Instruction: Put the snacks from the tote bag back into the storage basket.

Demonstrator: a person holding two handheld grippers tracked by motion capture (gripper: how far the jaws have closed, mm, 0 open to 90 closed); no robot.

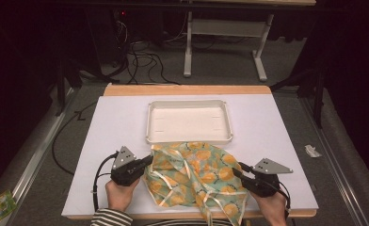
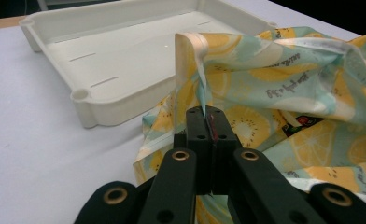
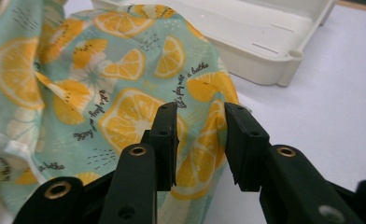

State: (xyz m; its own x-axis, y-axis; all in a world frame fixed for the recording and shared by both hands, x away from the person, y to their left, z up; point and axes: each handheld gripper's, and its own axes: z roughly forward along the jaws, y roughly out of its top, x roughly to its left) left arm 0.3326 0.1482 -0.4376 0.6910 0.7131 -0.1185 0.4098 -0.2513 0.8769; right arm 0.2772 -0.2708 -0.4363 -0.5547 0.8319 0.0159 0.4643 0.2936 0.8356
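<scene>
My left gripper (image 1: 146, 162) was clamped tight on the edge of the lemon-print cloth (image 1: 196, 176); in the left gripper view a cream-trimmed fold of that cloth (image 2: 284, 84) rose straight out from between the closed jaws. My right gripper (image 1: 236, 170) stood at the cloth's opposite edge, jaws parted. In the right gripper view the fabric (image 3: 102, 84) lay bunched under and between the two pads (image 3: 166, 140), neither pad pressing on it, so nothing was held on that side.

The cloth sat crumpled on the white table cover (image 1: 107, 141), near the table's front edge, with one corner hanging over that edge. Its far edge lay against the near wall of the white tray (image 1: 188, 139); whether it lapped over the rim I could not tell.

The tray stood beyond the cloth, toward the middle of the table, shallow and rectangular. Its floor (image 2: 125, 51) showed bare, marked by a few short slots.

My hands gripped both tools from the near side; a striped sleeve (image 1: 109, 219) covered my left wrist.
</scene>
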